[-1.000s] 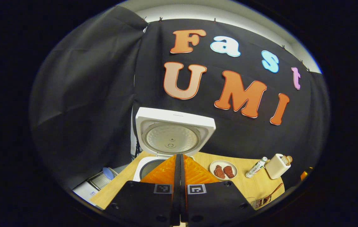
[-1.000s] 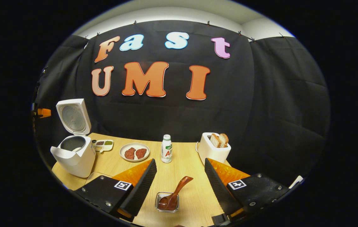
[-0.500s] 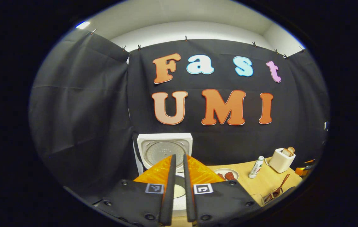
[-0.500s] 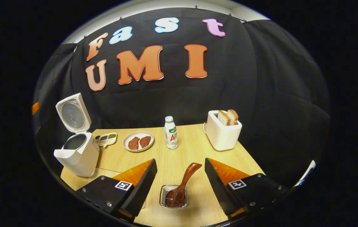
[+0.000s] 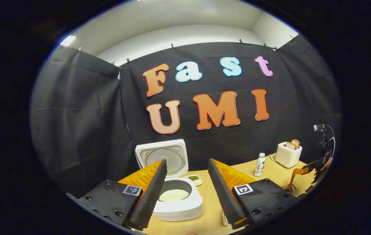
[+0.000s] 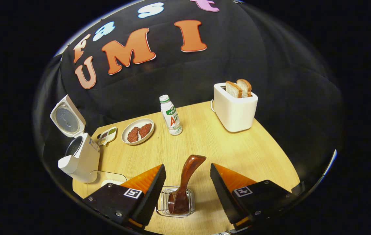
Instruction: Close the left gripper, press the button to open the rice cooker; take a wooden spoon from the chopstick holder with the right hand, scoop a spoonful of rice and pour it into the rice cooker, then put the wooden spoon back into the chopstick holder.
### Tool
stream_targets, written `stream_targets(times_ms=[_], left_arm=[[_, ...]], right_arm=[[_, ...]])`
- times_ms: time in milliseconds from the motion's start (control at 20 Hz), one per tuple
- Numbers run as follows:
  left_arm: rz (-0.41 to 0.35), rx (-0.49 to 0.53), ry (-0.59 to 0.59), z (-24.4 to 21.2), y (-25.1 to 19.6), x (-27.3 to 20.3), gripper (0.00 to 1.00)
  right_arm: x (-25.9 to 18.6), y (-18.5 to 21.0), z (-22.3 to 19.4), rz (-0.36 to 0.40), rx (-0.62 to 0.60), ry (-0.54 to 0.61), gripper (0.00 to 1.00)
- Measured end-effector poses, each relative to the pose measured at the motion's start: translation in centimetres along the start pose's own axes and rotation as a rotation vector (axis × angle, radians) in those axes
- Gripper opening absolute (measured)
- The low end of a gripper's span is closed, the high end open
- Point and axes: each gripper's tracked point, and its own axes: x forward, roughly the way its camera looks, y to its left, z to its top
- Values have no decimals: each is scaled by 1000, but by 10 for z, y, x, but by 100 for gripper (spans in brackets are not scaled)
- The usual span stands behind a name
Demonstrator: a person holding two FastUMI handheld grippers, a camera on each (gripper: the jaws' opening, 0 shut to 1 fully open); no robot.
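Observation:
The white rice cooker (image 5: 185,205) stands open, its lid (image 5: 164,158) tilted back and something pale in the pot. My left gripper (image 5: 187,161) hangs open above and in front of it, holding nothing. In the right gripper view the cooker (image 6: 81,160) is at the far left. The brown wooden spoon (image 6: 185,179) stands bowl-down in the wire chopstick holder (image 6: 175,204). My right gripper (image 6: 187,165) is open with the spoon's handle between its fingers, not touching. The left gripper view shows the right gripper (image 5: 314,164) far right by the spoon (image 5: 292,181).
On the wooden table (image 6: 237,150) stand a white toaster (image 6: 234,107) with bread, a small bottle (image 6: 171,116), a plate of meat (image 6: 138,130) and a condiment tray (image 6: 107,135). A clear container (image 6: 108,180) with white contents sits beside the cooker.
My left gripper went from shut to open and drew back from the cooker. My right gripper moved down and forward, so the spoon handle now stands between its fingers.

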Motion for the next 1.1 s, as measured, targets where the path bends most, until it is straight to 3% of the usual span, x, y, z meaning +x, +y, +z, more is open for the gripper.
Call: stream_targets(times_ms=[50,150,200,350,650,900,1000,1100], left_arm=[[3,7,3,0,-3,-2,88],[5,22,7,-2,-13,-10,83],[6,30,10,-3,-17,-11,88],[11,53,22,-7,-28,-16,87],[20,53,56,-14,-47,-27,88],[14,83,80,-23,-60,-26,88],[-18,84,84,-25,-70,-22,83],[-54,82,86,-30,-77,-14,87]], right_arm=[[5,0,-5,10,8,27,86],[15,-3,-7,26,26,57,84],[20,-4,-8,34,40,72,84],[33,-8,-12,70,102,106,81],[51,0,-19,143,232,131,49],[37,7,-15,206,253,78,23],[24,7,-15,205,237,37,26],[13,9,-16,188,234,4,26]])
